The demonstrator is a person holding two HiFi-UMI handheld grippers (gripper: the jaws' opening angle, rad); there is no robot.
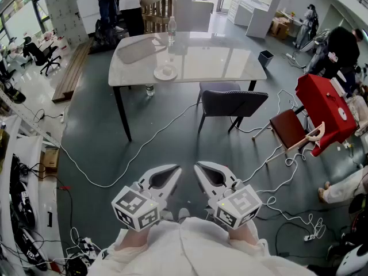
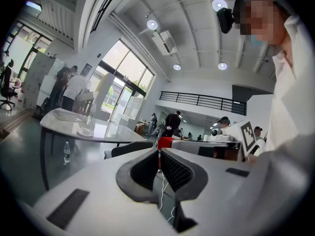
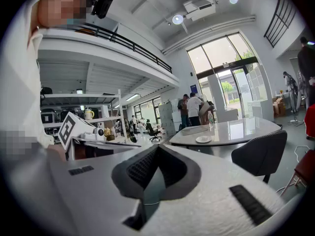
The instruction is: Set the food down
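Note:
Both grippers are held low, close to the person's body, well short of the white table [image 1: 218,62]. My left gripper [image 1: 168,174] has its jaws shut together with nothing between them; its tips [image 2: 158,152] meet in the left gripper view. My right gripper [image 1: 208,174] is likewise shut and empty [image 3: 156,147]. On the table's near left part sits a small white plate [image 1: 165,72], also seen in the left gripper view [image 2: 85,131] and the right gripper view [image 3: 203,139]. I cannot tell what lies on it. No food is in either gripper.
A clear bottle [image 1: 171,30] and a shallow tray [image 1: 138,50] stand on the table. A dark chair [image 1: 230,102] is tucked at its near side, with a brown chair [image 1: 290,130] and a red case [image 1: 323,111] to the right. White cables [image 1: 138,154] cross the grey floor. People stand beyond the table.

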